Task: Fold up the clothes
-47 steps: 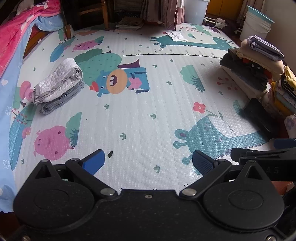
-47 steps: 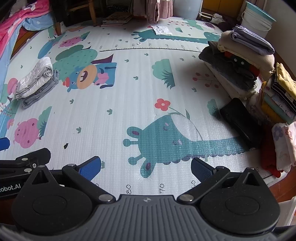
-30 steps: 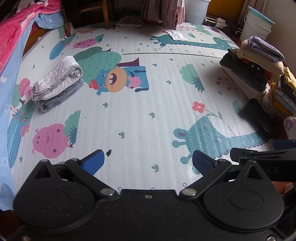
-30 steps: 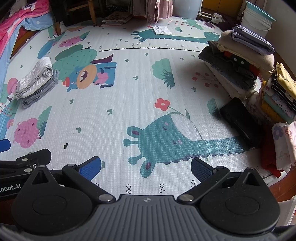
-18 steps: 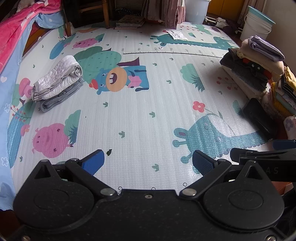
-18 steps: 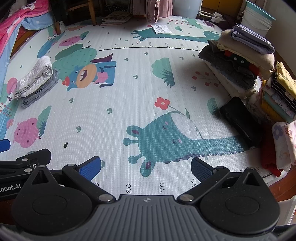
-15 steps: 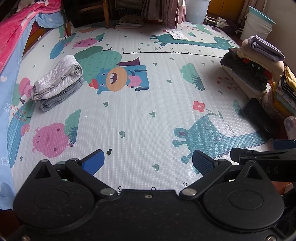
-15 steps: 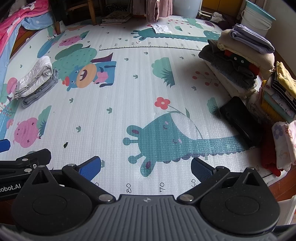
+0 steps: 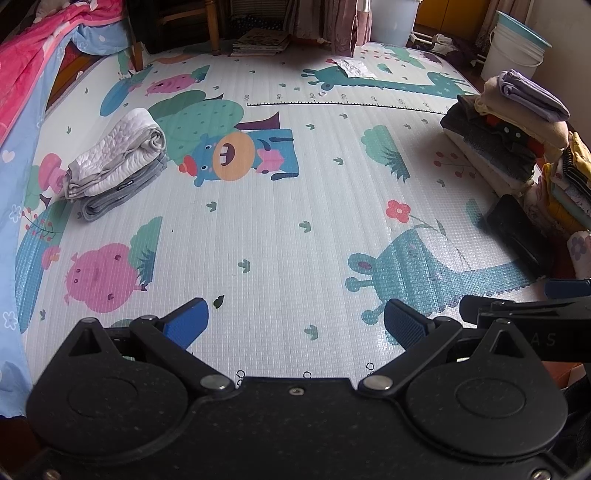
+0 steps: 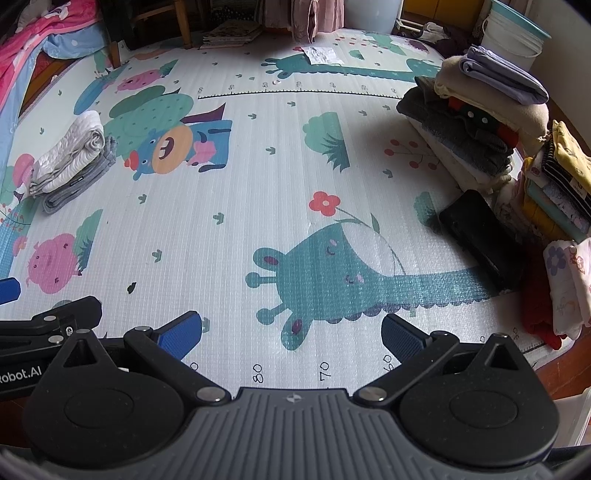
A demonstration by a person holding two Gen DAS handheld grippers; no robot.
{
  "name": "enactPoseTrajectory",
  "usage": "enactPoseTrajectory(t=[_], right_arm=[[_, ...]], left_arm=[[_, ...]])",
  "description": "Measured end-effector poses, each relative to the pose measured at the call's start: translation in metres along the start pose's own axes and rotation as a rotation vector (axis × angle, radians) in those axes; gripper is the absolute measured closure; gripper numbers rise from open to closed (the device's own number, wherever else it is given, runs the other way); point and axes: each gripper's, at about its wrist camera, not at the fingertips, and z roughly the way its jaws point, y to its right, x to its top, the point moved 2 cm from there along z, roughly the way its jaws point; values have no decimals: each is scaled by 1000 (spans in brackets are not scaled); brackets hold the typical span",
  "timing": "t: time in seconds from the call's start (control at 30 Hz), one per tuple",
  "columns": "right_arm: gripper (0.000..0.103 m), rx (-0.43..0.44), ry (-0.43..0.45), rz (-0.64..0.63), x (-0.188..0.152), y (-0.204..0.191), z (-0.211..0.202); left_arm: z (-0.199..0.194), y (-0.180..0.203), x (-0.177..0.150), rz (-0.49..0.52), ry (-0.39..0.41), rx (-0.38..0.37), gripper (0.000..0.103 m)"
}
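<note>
Two folded garments, a white quilted one on a grey one [image 9: 114, 164] [image 10: 70, 162], lie at the mat's left side. A heap of unfolded clothes [image 9: 517, 129] [image 10: 476, 122] rises along the right edge, topped by a lavender piece [image 10: 498, 75]. A black folded garment [image 10: 476, 236] [image 9: 517, 236] lies on the mat beside that heap. My left gripper [image 9: 295, 325] stands open over the mat's near edge, holding nothing. My right gripper [image 10: 291, 330] is open too, empty, just to the right of the left one.
A cartoon play mat [image 9: 295, 221] covers the floor. Pink and blue bedding [image 9: 26, 74] hangs along the left. A white bucket [image 9: 513, 48], a chair leg [image 9: 212, 26], curtains and a stack of books [image 9: 258, 38] stand at the far end.
The left wrist view has shifted slightly; the folded pile sits a little lower and further right in its frame. Both grippers stay open and empty.
</note>
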Motion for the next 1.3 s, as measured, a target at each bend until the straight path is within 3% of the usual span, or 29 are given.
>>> enactPoseTrajectory(t=[1.0,1.13,1.3], right_arm=[[0,-6,-4,-9,-2,-2,3],[0,-15,7,-62,-3,-8,7],[0,-4,10,-148,11,-25,11]], left_arm=[[4,-1,-1,2,-11,4,1],[13,-6,-1,6,-46,18,1],[25,-29,16,-63,-120,16,1]])
